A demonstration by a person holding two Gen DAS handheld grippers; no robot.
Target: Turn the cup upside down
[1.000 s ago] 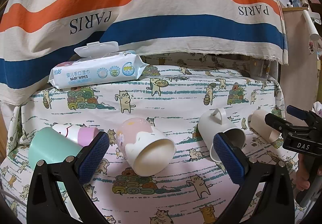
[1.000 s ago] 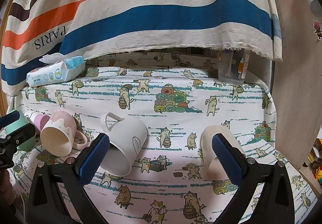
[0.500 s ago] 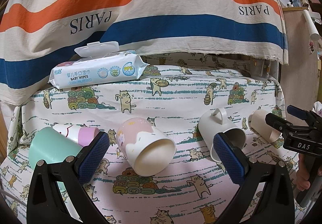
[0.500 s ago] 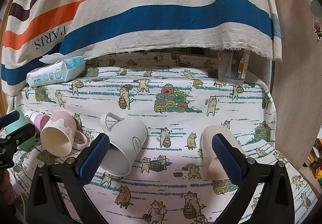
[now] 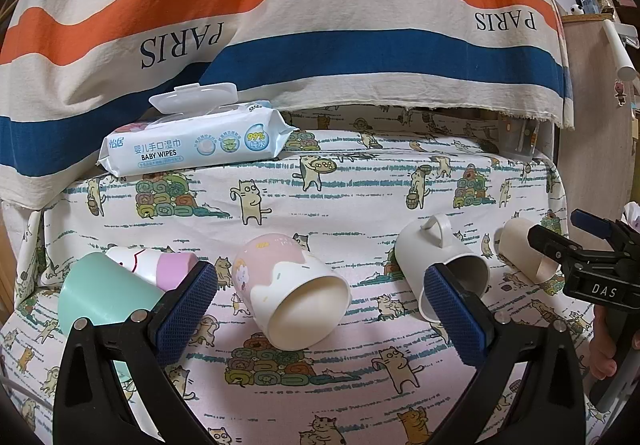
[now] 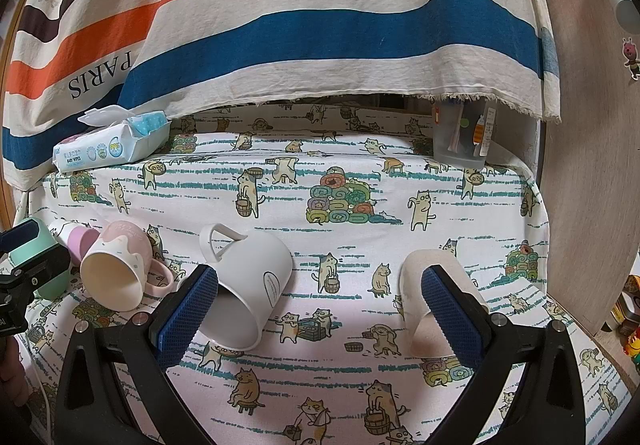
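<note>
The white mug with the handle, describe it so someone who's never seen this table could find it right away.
Start at the cat-print tablecloth and look along its front row of cups, all lying on their sides. The white mug lies between the pink-and-cream cup and the plain beige cup. Its looped handle sticks straight up, and it is the only all-white one.

Pink-and-cream cup (image 5: 282,287) (handled), on its side, mouth toward camera
</note>
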